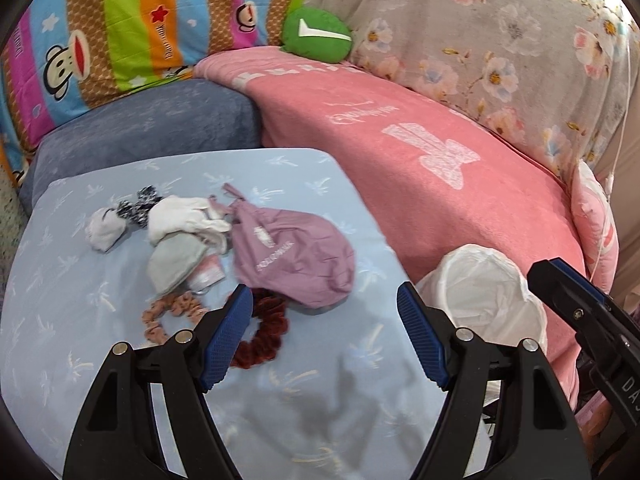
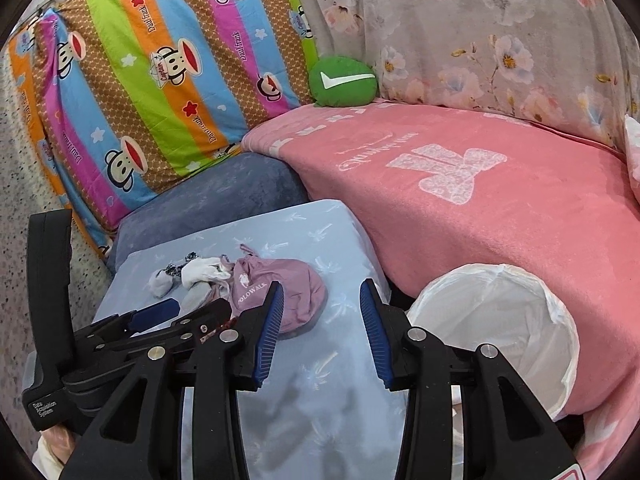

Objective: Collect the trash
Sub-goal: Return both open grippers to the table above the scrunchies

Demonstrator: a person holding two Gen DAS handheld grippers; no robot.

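My left gripper hangs with its blue-padded jaws spread wide and nothing between them, above a light blue, palm-printed cushion top. My right gripper stands released too, its jaws parted more narrowly over the same surface, empty. On the cushion lies the clutter: a mauve drawstring cloth pouch, crumpled white fabric pieces, a grey fabric mask, a black-and-white scrunchie, a peach scrunchie and a rust-red scrunchie, the last just beside my left gripper's left finger. A round bin lined with a white plastic bag sits at the cushion's right edge, against a pink blanket.
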